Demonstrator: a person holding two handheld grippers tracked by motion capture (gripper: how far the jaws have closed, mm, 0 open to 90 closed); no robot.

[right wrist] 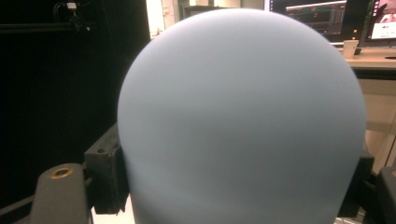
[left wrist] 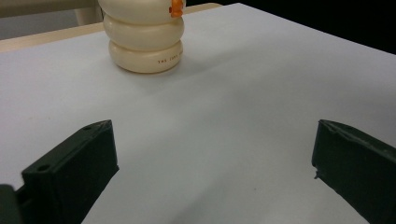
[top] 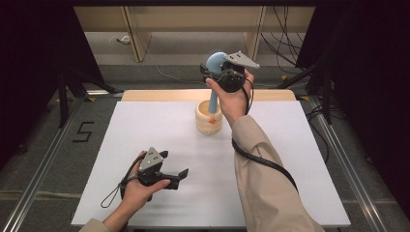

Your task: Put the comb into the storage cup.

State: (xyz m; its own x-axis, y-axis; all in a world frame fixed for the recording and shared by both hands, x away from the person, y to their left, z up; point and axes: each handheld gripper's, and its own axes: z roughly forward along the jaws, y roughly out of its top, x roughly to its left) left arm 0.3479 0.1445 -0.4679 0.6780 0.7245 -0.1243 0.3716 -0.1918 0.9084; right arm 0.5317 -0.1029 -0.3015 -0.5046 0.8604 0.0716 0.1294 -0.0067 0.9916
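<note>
A matt white sheet covers the table [top: 145, 125], with pale wood showing along its far edge. The cream ringed holder [top: 209, 119] looks like smooth, faintly glossy plastic. The blue brush [top: 216, 62] has a smooth, matt rounded back, seemingly plastic. The left gripper [top: 180, 175] has jaws of dull black, slightly rough plastic, and the person's sleeve [top: 263, 179] is beige woven cloth.
</note>
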